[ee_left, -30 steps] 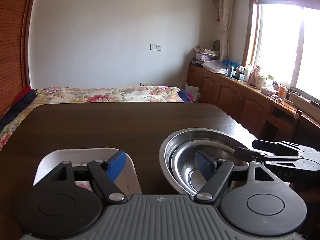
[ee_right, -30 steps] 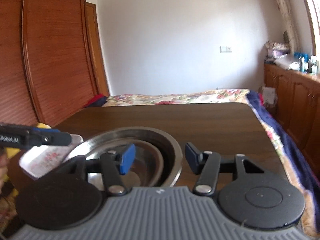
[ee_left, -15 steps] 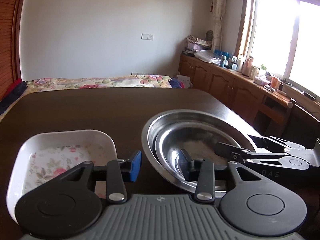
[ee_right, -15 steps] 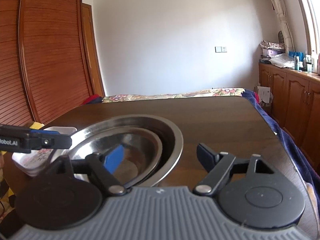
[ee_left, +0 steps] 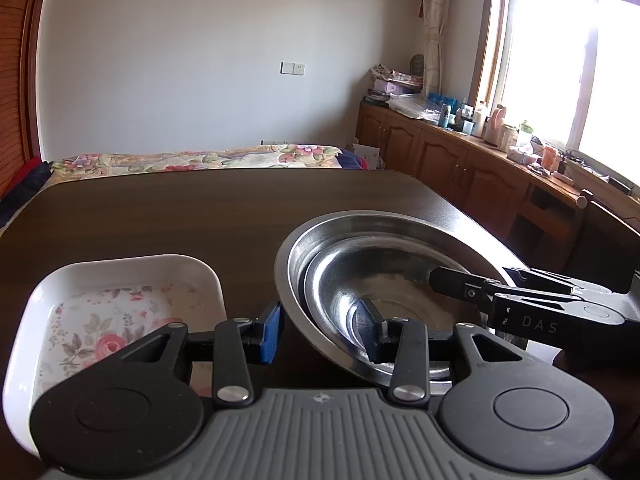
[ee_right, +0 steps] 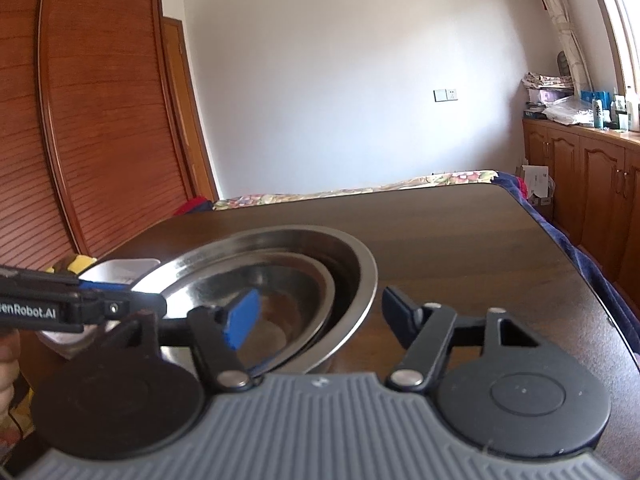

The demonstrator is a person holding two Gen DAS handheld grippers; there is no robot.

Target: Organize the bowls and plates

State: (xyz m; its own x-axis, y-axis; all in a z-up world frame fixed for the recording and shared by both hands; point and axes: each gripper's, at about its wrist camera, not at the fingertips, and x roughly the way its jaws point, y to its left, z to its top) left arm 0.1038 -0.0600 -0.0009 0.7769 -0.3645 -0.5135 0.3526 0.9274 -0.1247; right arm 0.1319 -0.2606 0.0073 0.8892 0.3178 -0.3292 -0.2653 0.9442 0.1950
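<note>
A large steel bowl (ee_left: pixel 384 224) with a smaller steel bowl (ee_left: pixel 380 280) nested inside stands on the dark wooden table (ee_left: pixel 180 208). A white rectangular dish with a flower pattern (ee_left: pixel 116 304) lies to its left. My left gripper (ee_left: pixel 320 330) is open, its jaws straddling the near left rim of the large bowl. My right gripper (ee_right: pixel 320 312) is open, its jaws straddling the large bowl's (ee_right: pixel 356 272) right rim, with the small bowl (ee_right: pixel 288 292) inside. The right gripper also shows in the left wrist view (ee_left: pixel 520 300).
The table's right edge (ee_right: pixel 592 280) runs beside a blue-edged bed cover. A bed with a floral cover (ee_left: pixel 200 158) lies beyond the table. Wooden cabinets (ee_left: pixel 460 160) with clutter stand under the window at right. A wooden wardrobe (ee_right: pixel 80 140) stands at left.
My left gripper let go of the white dish, which now lies on the table, and moved right to straddle the bowl's rim. My right gripper opened wider around the bowl's right rim.
</note>
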